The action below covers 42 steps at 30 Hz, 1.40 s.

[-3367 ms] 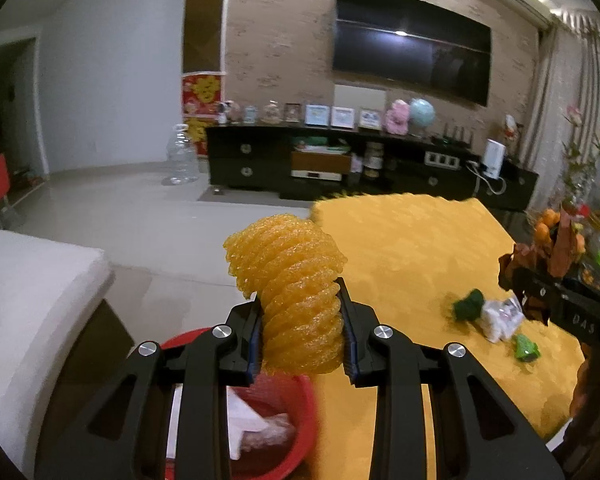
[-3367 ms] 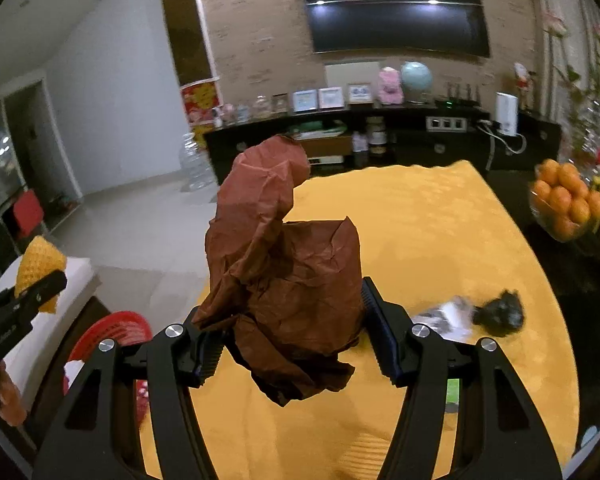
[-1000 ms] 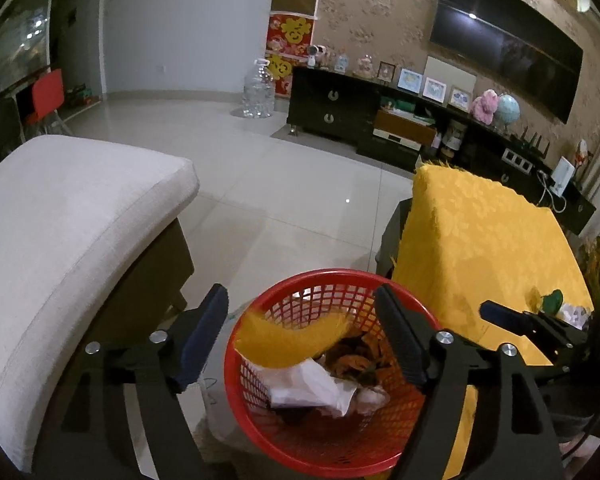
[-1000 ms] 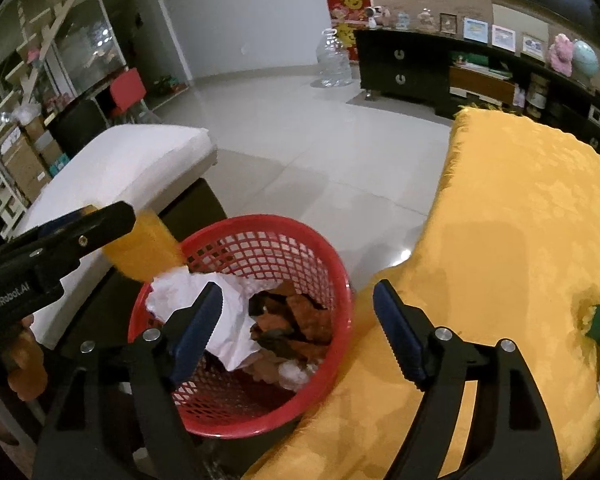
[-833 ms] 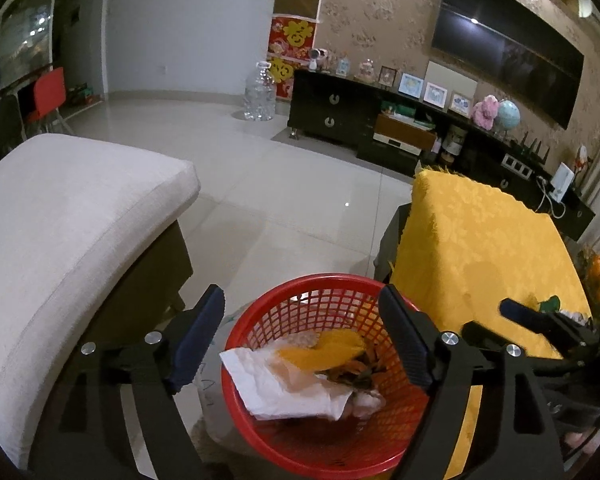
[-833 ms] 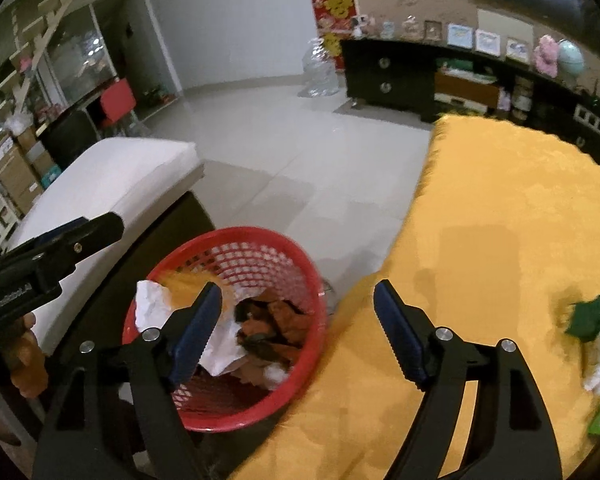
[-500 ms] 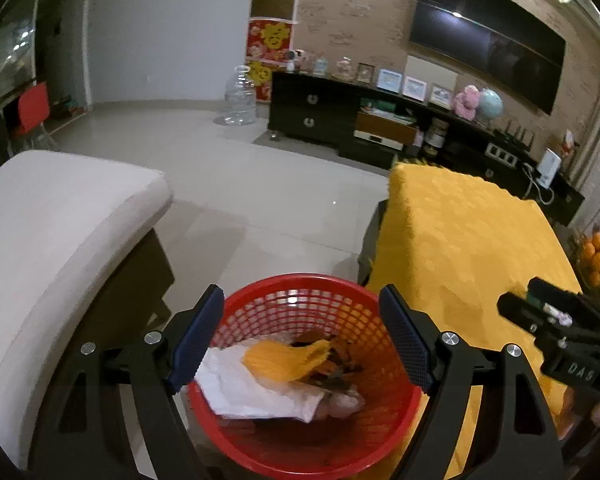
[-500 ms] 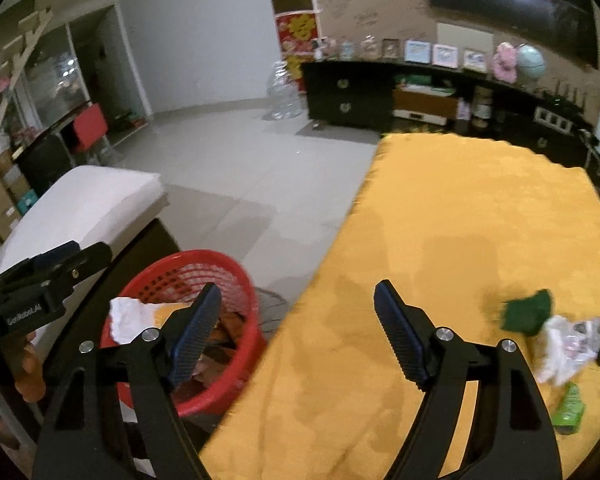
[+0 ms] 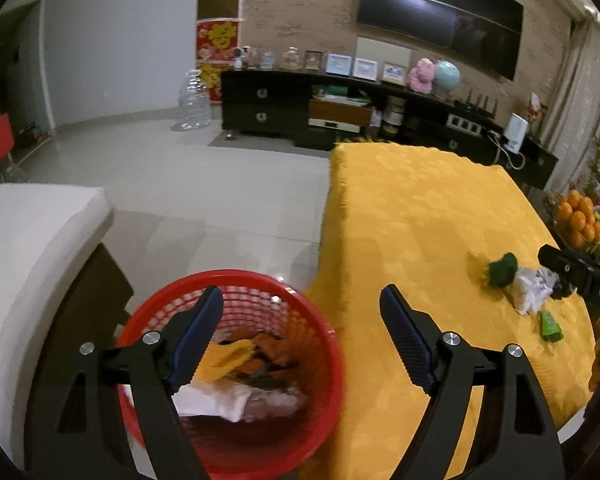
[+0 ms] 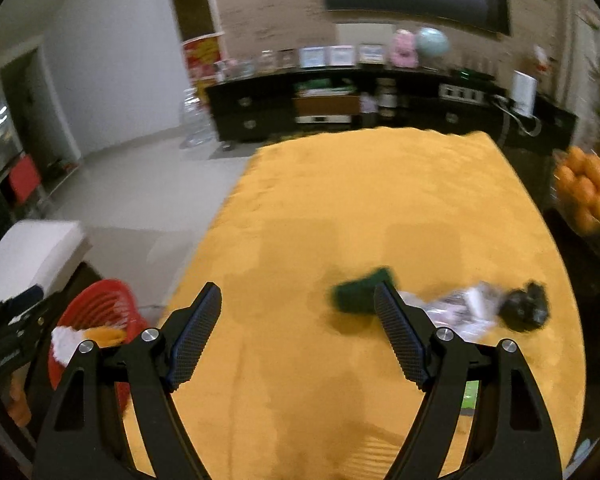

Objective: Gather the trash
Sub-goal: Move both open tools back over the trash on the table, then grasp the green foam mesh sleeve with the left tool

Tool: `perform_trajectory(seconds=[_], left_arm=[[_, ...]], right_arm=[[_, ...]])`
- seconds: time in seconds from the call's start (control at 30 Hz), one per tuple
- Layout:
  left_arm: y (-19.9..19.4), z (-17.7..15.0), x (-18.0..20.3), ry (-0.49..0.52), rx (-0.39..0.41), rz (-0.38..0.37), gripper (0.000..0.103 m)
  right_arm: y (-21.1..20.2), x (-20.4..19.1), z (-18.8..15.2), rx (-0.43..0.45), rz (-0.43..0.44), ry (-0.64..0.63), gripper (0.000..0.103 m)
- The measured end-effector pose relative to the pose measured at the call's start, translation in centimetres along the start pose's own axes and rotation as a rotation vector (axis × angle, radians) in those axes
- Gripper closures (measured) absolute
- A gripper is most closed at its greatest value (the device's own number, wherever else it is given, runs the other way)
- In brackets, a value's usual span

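A red mesh basket (image 9: pixel 300 312) stands on the floor beside the table and holds white paper, brown scraps and a yellow foam net (image 9: pixel 232 354). My left gripper (image 9: pixel 300 340) is open and empty above its right rim. My right gripper (image 10: pixel 298 332) is open and empty over the yellow tablecloth (image 10: pixel 360 200). On the cloth lie a dark green crumpled piece (image 10: pixel 360 288), a clear plastic wrapper (image 10: pixel 460 306), a black crumpled piece (image 10: pixel 524 308) and a small green wrapper (image 9: pixel 550 324). The basket also shows in the right wrist view (image 10: pixel 100 304).
A white cushioned seat (image 9: pixel 28 248) stands left of the basket. A bowl of oranges (image 10: pixel 588 188) sits at the table's right edge. A dark TV cabinet (image 9: pixel 340 116) lines the far wall beyond the tiled floor.
Both grippers let go of their trash into the basket: the yellow foam net and the brown paper now lie inside. Both have since swung right, the right one back over the table.
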State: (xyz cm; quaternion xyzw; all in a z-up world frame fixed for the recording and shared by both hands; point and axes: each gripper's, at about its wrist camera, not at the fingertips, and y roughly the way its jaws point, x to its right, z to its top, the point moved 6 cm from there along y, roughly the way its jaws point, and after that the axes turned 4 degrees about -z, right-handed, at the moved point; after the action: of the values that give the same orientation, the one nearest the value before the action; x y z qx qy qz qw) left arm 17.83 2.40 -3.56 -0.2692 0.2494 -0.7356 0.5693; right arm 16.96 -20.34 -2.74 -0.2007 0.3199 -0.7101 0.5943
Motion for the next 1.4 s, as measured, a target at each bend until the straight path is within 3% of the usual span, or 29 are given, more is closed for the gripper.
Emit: perform_trajectory(seconds=[0.13, 0.57, 0.73, 0.93, 1.03, 1.3, 1.33, 1.4], left_arm=[[0.9, 0.1, 2.9, 0.041, -0.011, -0.031, 0.024], [5.7, 0.2, 14.1, 0.266, -0.076, -0.122, 0.024], [8.4, 0.4, 17.5, 0.410, -0.079, -0.122, 0.024], [11.8, 0.2, 20.9, 0.487, -0.107, -0.222, 0.024], [13.8, 0.0, 22.1, 0.524, -0.119, -0.231, 0.024], [16.7, 0.0, 23.9, 0.472, -0.144, -0.334, 0.025], [16.9, -0.1, 24.3, 0.466, -0.145, -0.357, 0.028], [17.2, -0.4, 24.8, 0.444, -0.169, -0.408, 0.043]], right_arm=[[-0.2, 3.8, -0.4, 0.003, -0.073, 0.053, 0.027], [-0.7, 11.7, -2.4, -0.028, -0.150, 0.207, 0.027], [-0.9, 13.0, -2.8, -0.036, -0.157, 0.248, 0.027], [-0.7, 13.8, -2.8, -0.050, -0.149, 0.285, 0.027], [-0.4, 14.0, -2.9, -0.058, -0.152, 0.295, 0.027], [0.6, 14.5, -2.8, -0.079, -0.153, 0.308, 0.027], [0.7, 14.6, -2.9, -0.081, -0.158, 0.311, 0.027], [0.9, 14.7, -2.9, -0.084, -0.161, 0.313, 0.027]])
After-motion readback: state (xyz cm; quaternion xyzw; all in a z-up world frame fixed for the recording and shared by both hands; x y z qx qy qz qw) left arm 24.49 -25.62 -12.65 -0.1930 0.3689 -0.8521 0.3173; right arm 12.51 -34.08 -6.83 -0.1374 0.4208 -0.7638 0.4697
